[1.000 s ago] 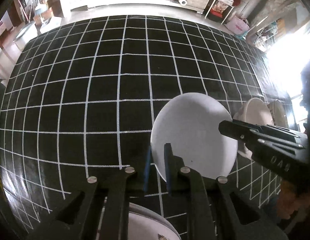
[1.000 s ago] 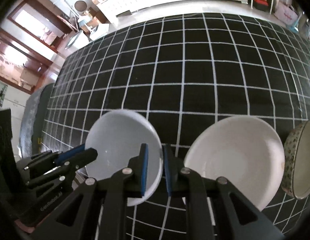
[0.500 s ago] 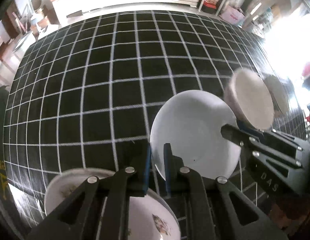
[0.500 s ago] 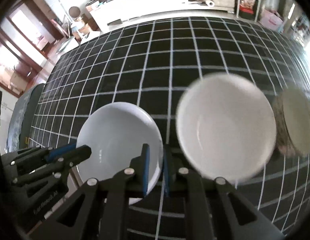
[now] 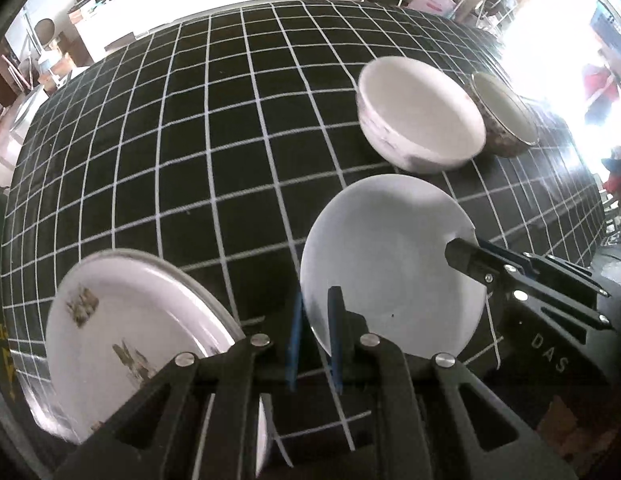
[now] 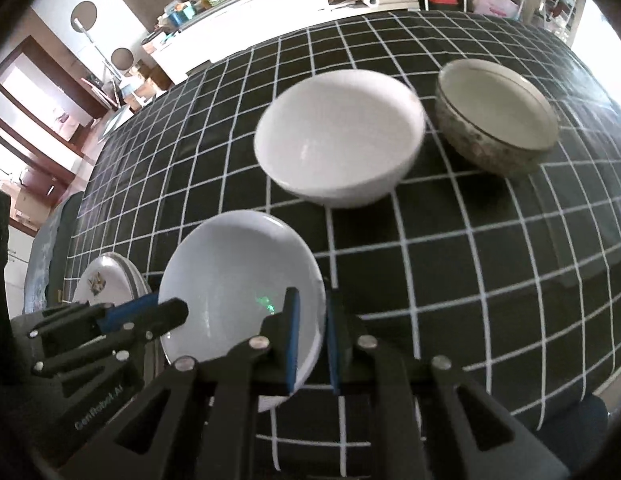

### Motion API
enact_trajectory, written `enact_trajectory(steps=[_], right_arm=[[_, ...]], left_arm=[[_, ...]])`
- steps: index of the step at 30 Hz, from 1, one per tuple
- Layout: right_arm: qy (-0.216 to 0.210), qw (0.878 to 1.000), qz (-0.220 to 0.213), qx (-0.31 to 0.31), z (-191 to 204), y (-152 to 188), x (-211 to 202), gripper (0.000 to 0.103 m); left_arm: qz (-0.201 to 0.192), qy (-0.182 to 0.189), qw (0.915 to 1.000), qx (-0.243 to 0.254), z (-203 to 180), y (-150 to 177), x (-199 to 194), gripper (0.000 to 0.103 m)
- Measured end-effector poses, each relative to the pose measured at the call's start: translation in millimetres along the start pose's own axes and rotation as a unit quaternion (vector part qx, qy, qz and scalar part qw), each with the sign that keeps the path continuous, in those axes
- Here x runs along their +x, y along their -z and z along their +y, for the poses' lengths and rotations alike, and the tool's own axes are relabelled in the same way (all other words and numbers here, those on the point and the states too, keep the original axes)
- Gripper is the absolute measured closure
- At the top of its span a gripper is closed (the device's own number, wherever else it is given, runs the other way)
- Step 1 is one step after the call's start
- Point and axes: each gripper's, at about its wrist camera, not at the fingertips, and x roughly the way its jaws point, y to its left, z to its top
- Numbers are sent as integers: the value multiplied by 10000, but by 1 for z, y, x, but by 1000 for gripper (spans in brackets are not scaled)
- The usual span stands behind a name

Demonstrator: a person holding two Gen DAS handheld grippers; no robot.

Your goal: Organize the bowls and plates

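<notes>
White glazed china is what both tools are pinching: the left gripper has its blue-padded fingers pressed onto the rim of the plain plate at about 7 o'clock of its round, and the right gripper clamps the opposite edge at roughly 4 o'clock in its own view, so the plate hangs between them above the checked cloth. At 8 o'clock in the left view lies a stack of patterned plates, apparently the place this one belongs. Glaze like that is likely slick, stiff and breakable, and the plate probably light enough for a rim pinch, provided the pads sit well over the lip; a tilt could let it slide out. It looks shallow, smooth and unmarked, a little bluish in the shade. Farther right, at 1 o'clock, stands a white bowl, deep, with a faint print on its wall, and just beside it at 2 o'clock a speckled bowl with a darker outside.
</notes>
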Motion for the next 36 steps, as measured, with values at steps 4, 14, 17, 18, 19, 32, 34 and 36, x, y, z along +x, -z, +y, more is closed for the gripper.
enact_trajectory(steps=[4, 14, 17, 18, 19, 32, 34, 36], right_arm=[[31, 10000, -15, 14, 0, 6, -2, 87], [32, 10000, -28, 39, -5, 21, -10, 87], [22, 10000, -34, 58, -6, 24, -11, 87], [23, 10000, -33, 65, -5, 25, -11, 87], [22, 10000, -30, 71, -6, 26, -11, 87], [20, 9999, -17, 98, -9, 27, -14, 87], [-29, 9999, -26, 126, -10, 26, -15, 87], [-27, 9998, -78, 168, -13, 24, -19, 87]], left_arm=[[27, 1, 10000, 15, -7, 8, -1, 93], [31, -14, 10000, 0, -19, 33, -12, 93], [28, -9, 10000, -17, -18, 37, -13, 93], [27, -9, 10000, -22, -20, 33, -9, 93], [26, -11, 10000, -25, -20, 33, -8, 93], [24, 52, 10000, -30, -20, 35, -9, 93], [27, 66, 10000, -53, -18, 35, -8, 93], [-8, 32, 9999, -109, -16, 34, -10, 93]])
